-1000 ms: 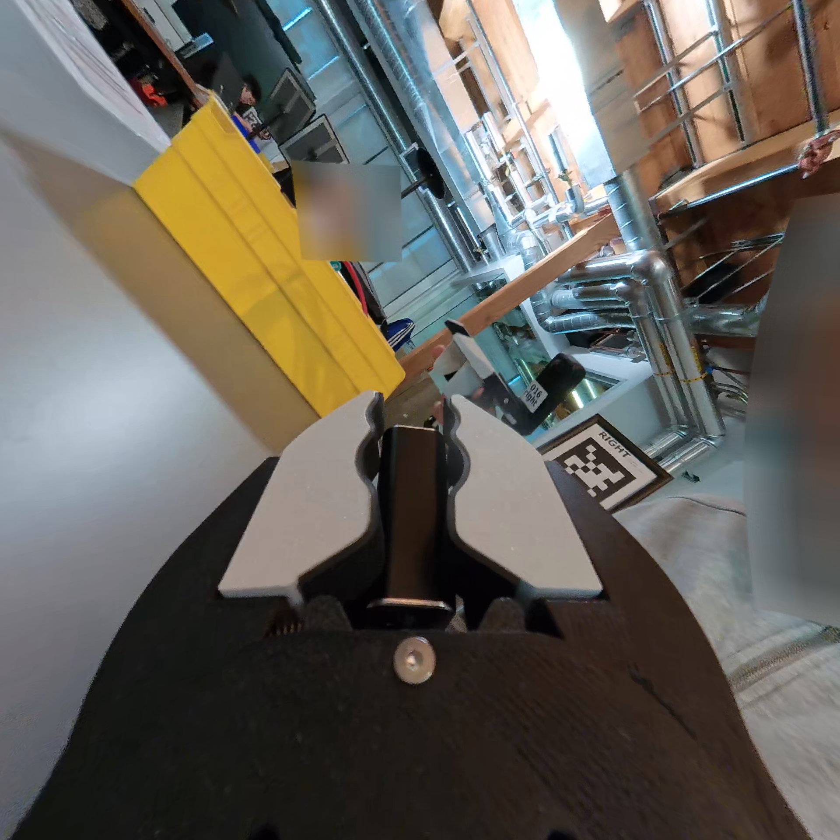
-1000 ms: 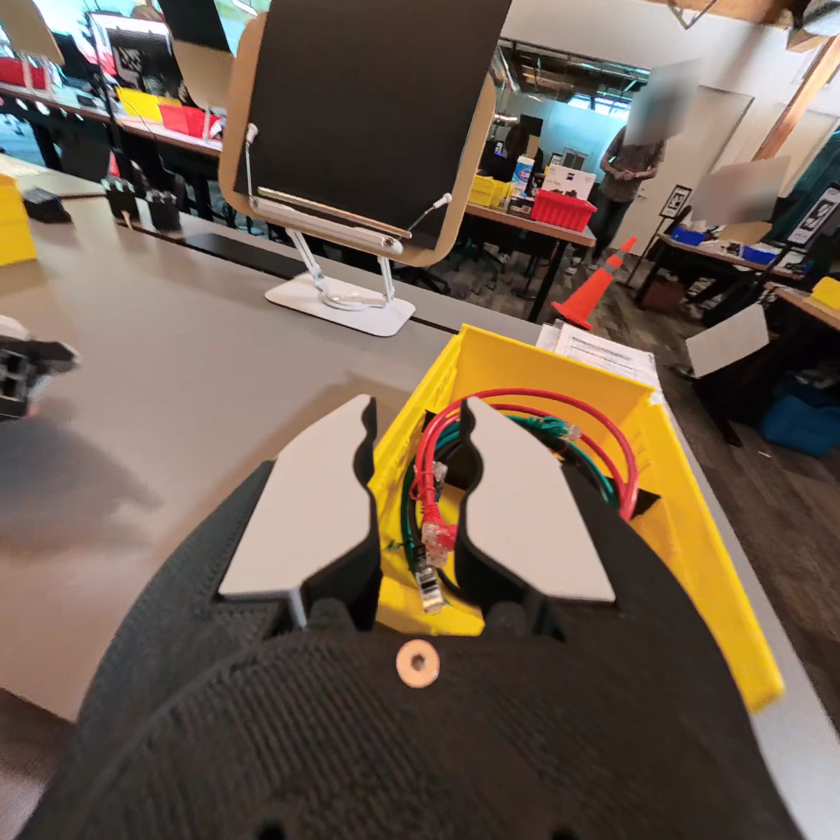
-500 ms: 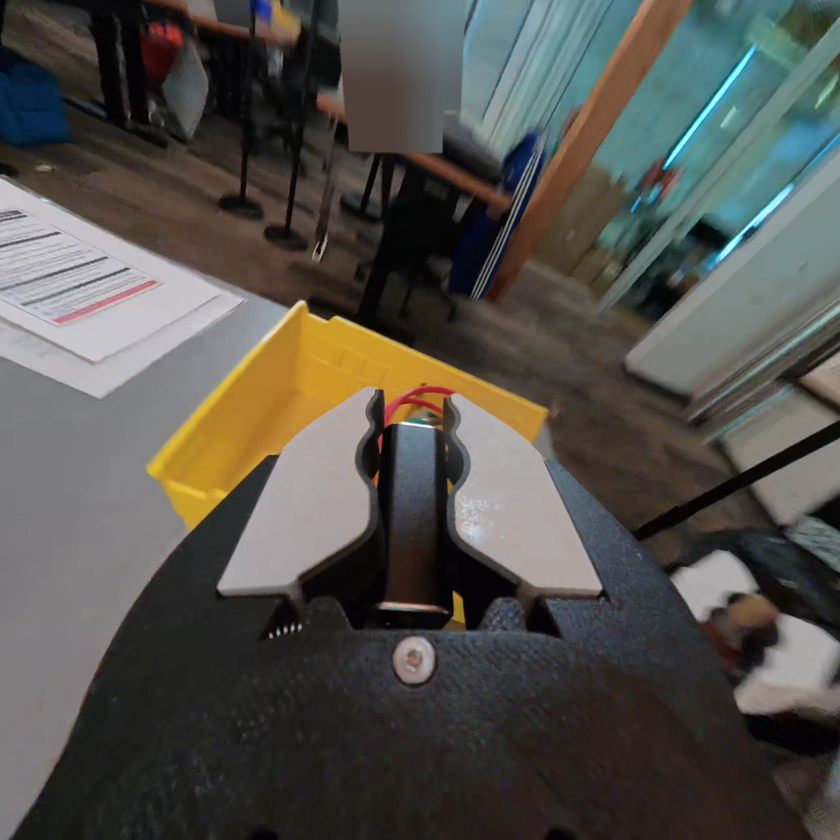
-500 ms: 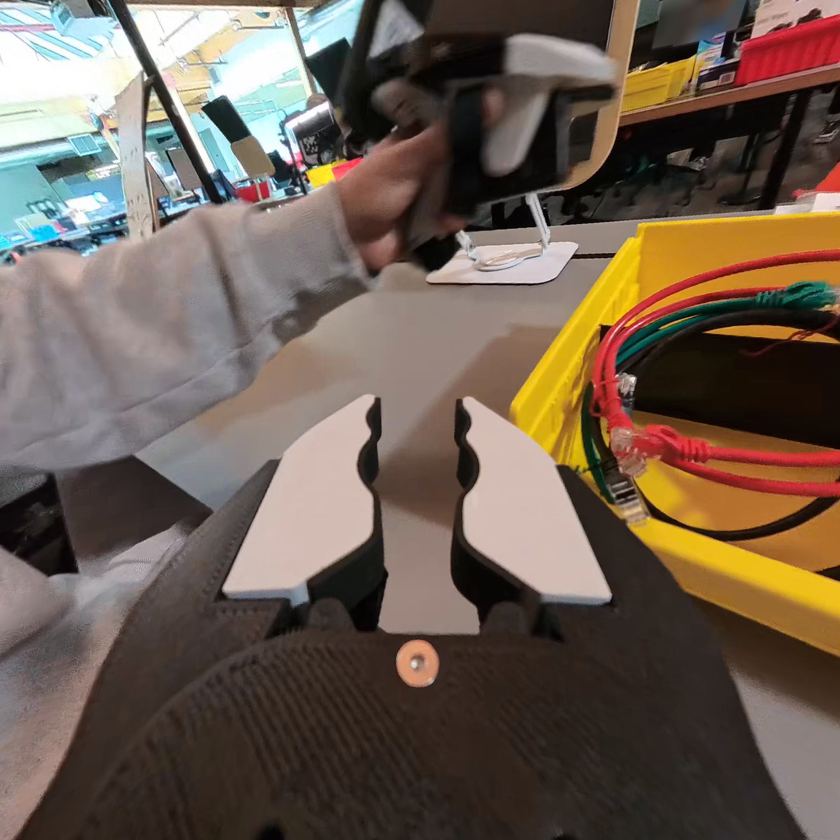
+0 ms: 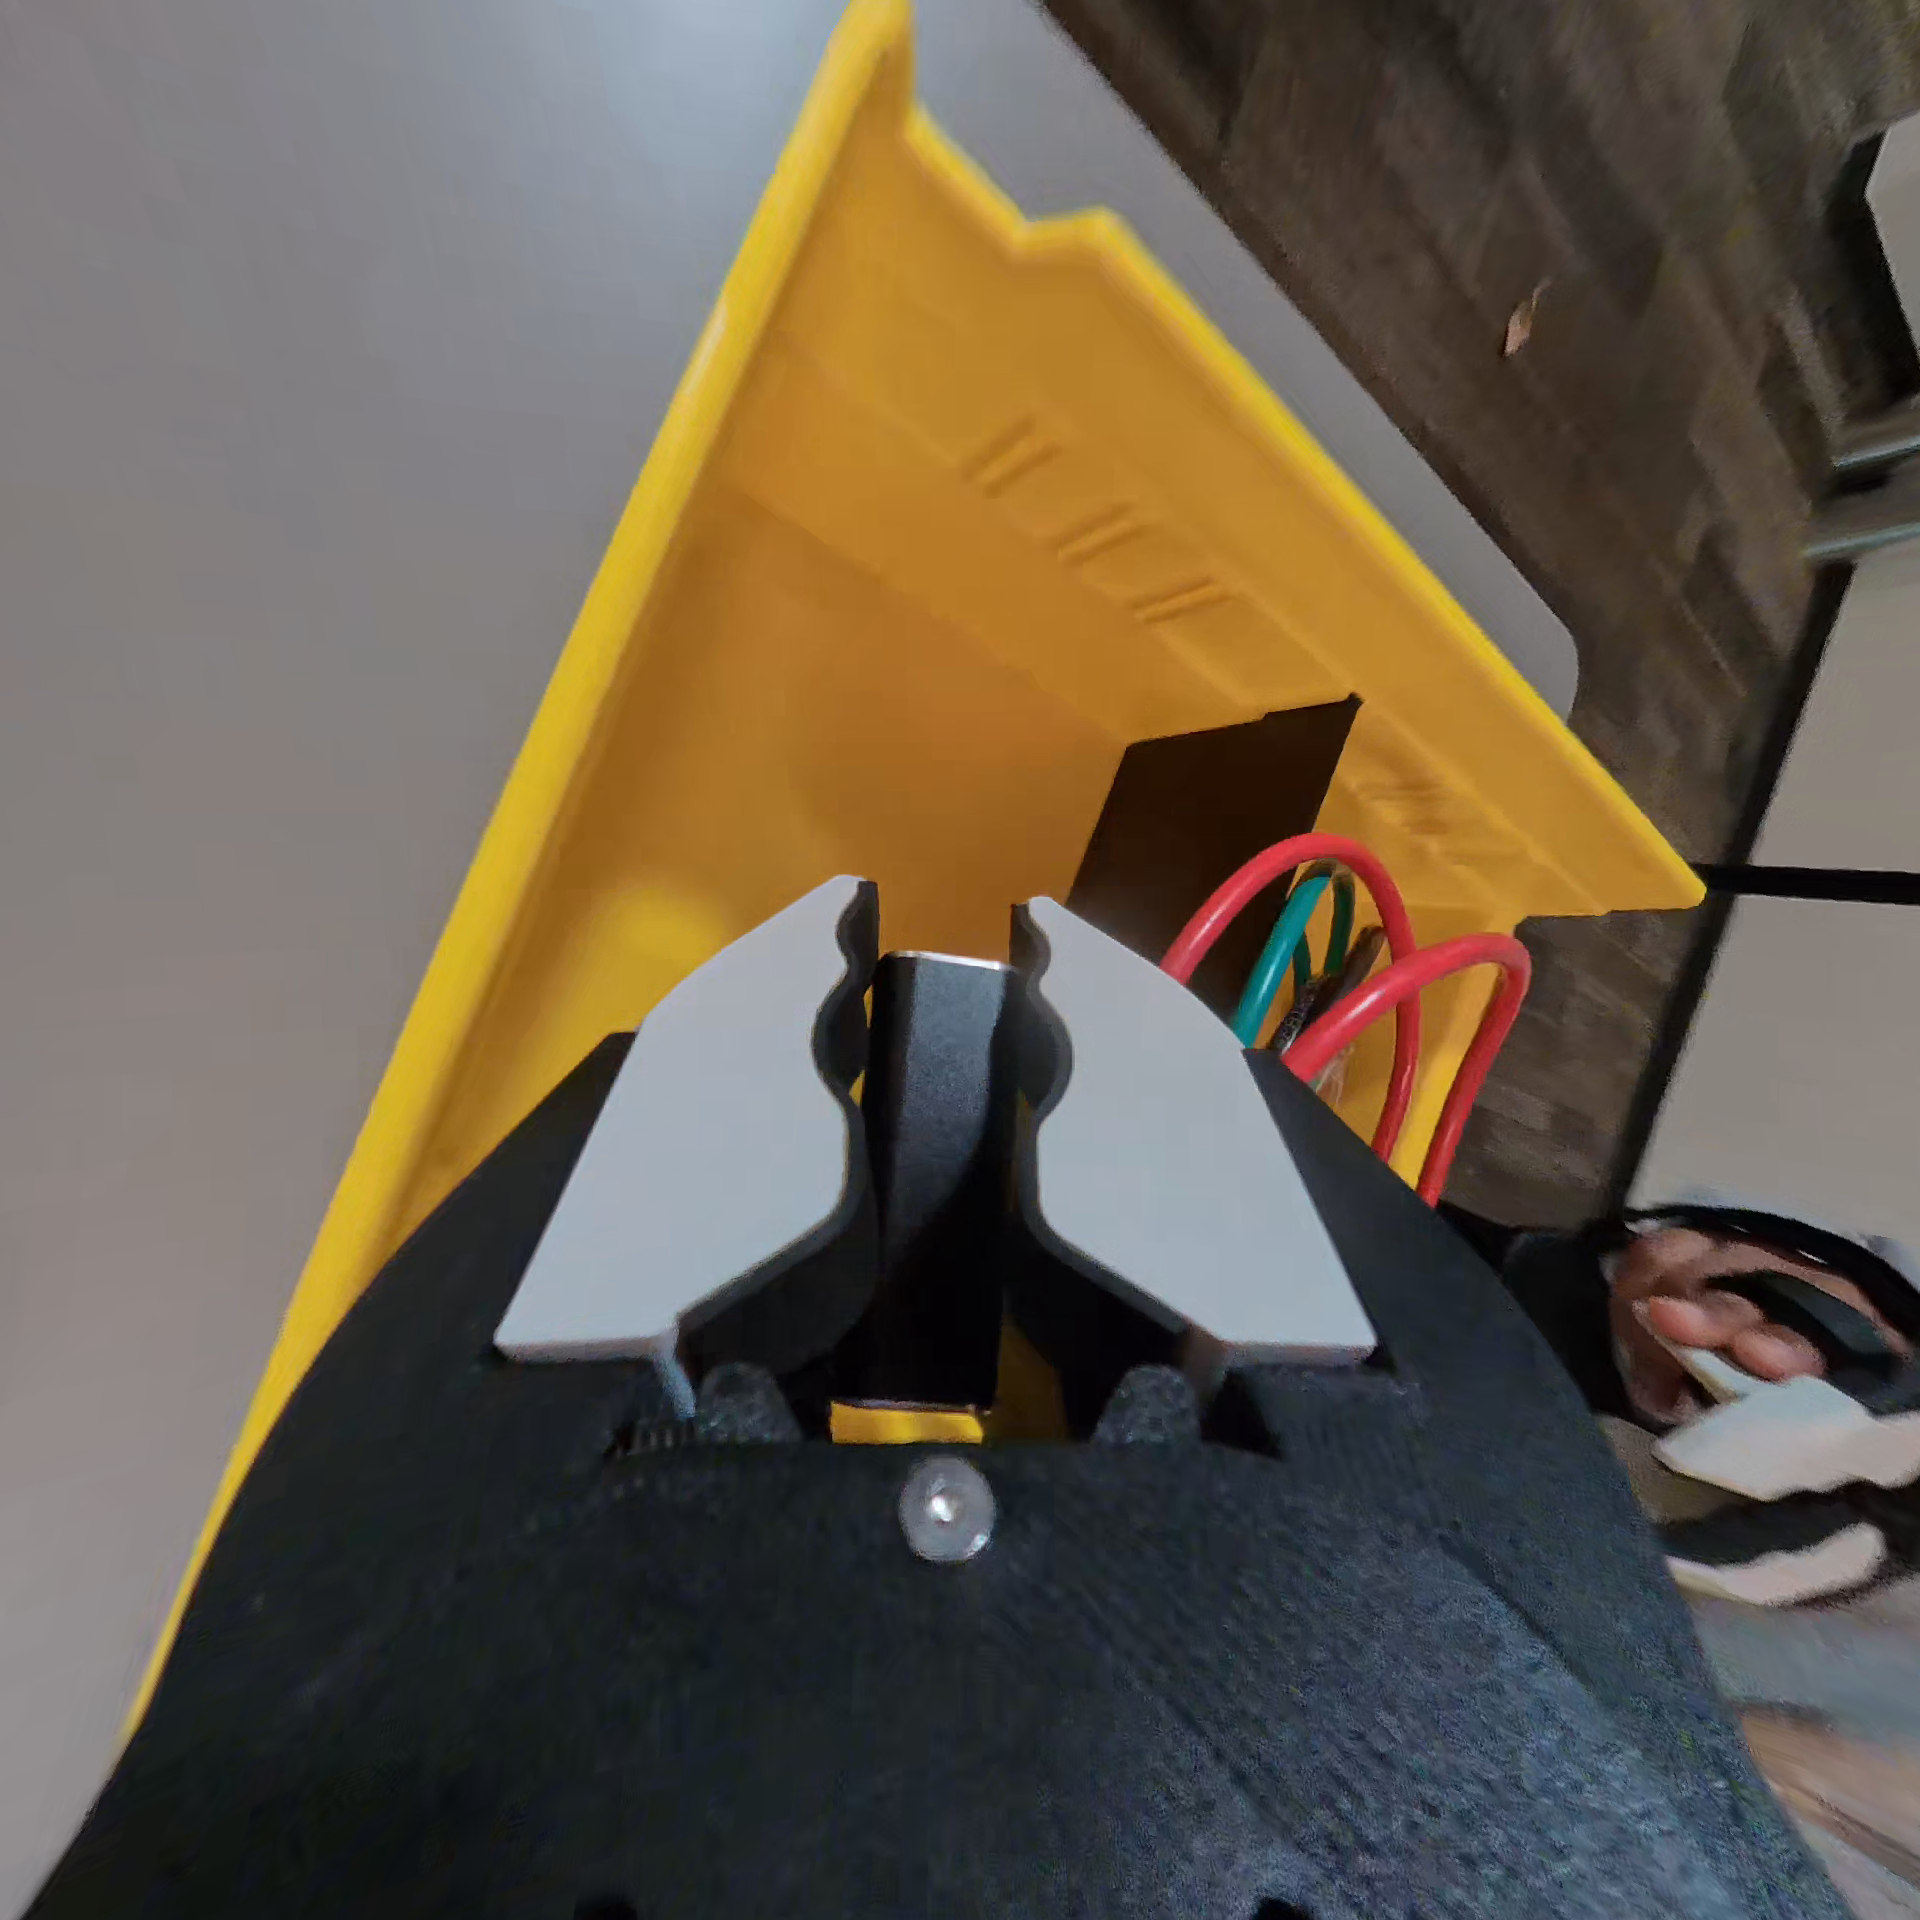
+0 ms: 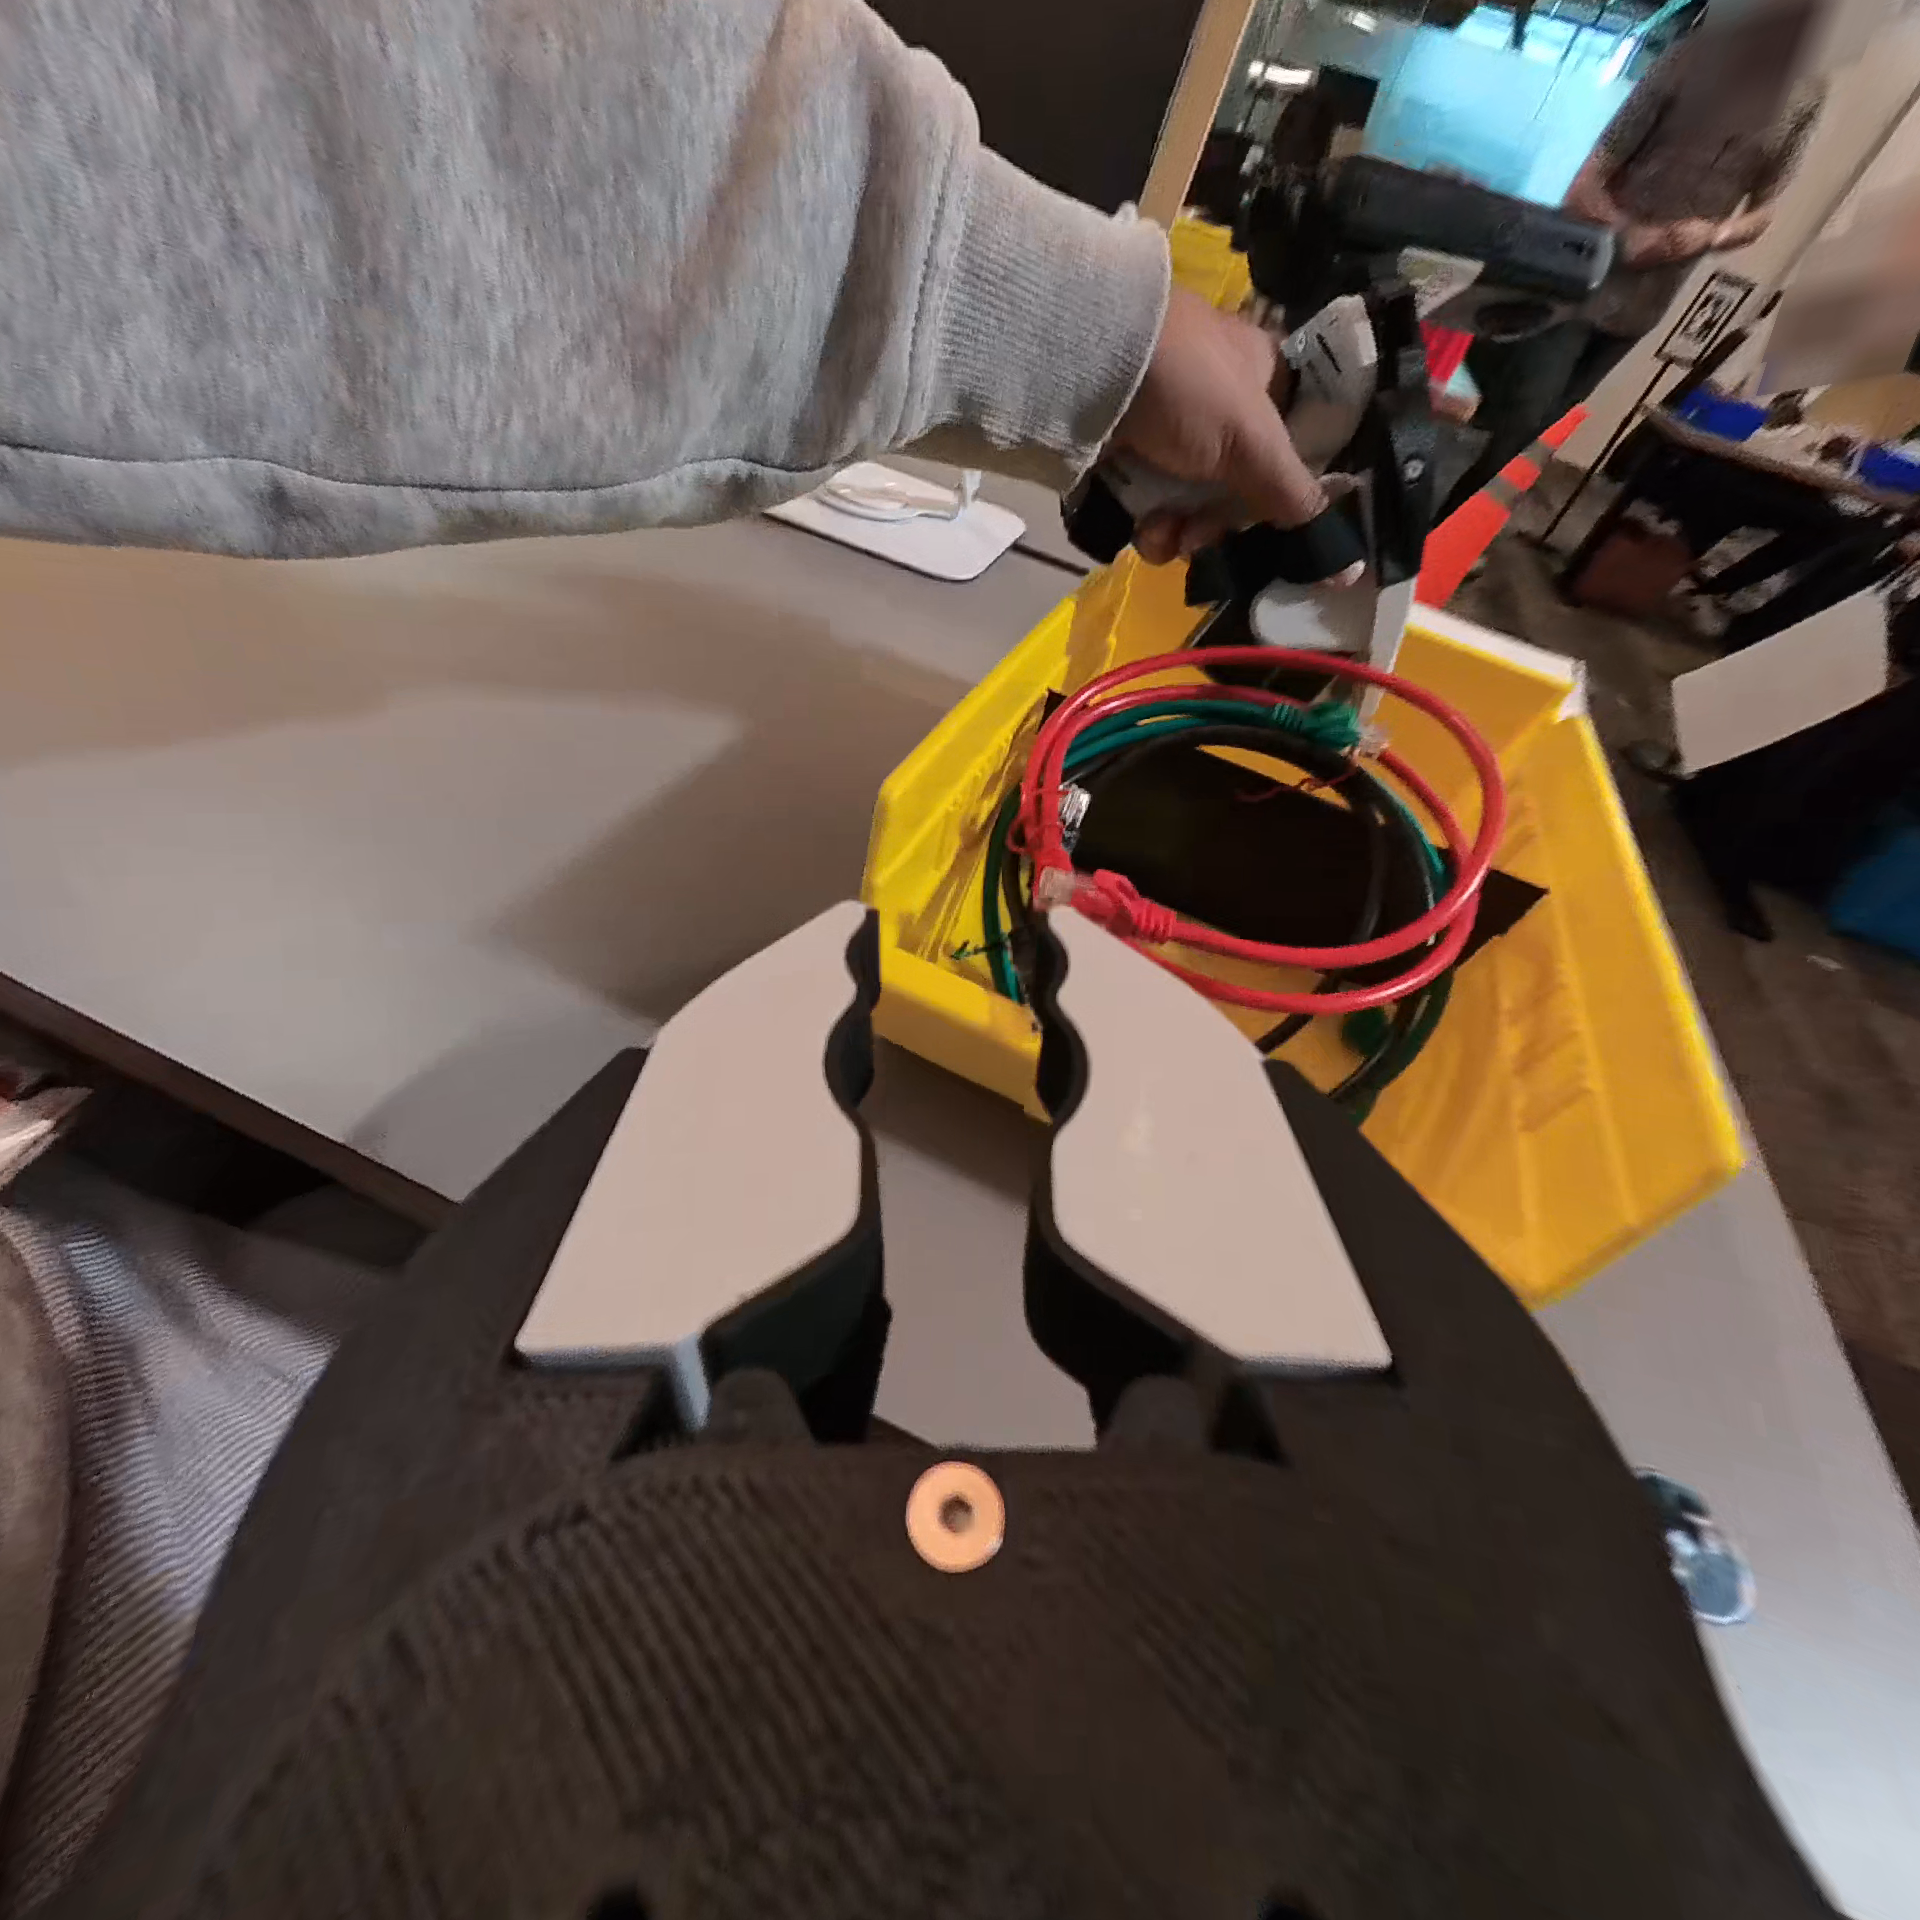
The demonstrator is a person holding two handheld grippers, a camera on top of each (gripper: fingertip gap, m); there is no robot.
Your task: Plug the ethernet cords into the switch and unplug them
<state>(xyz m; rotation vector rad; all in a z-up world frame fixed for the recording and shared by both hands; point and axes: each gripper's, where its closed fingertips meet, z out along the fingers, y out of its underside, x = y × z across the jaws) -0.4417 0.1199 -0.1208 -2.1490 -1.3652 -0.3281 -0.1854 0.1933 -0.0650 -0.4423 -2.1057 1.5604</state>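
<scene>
My left gripper (image 5: 943, 914) is shut on a black box, the switch (image 5: 940, 1091), and points down into the yellow bin (image 5: 935, 520). Coiled red cords (image 5: 1392, 997) and a green cord (image 5: 1288, 966) lie in the bin to the gripper's right, beside a black divider (image 5: 1216, 810). My right gripper (image 6: 961, 925) is open and empty above the table, at the near left corner of the bin (image 6: 1558, 1091). That view shows the red cord (image 6: 1299, 935), green cord (image 6: 1174, 717) and a black cord (image 6: 1351, 790) in the bin, with the left gripper (image 6: 1340, 623) over its far end.
A grey sleeve (image 6: 520, 260) crosses the upper left of the right wrist view. The grey table (image 6: 416, 831) stretches left of the bin. A white stand base (image 6: 904, 520) sits at the back. An orange cone (image 6: 1486, 509) stands on the floor beyond.
My left gripper has swung down from pointing outward to pointing into the yellow bin, still holding the switch. My right gripper has turned back toward the bin's near corner.
</scene>
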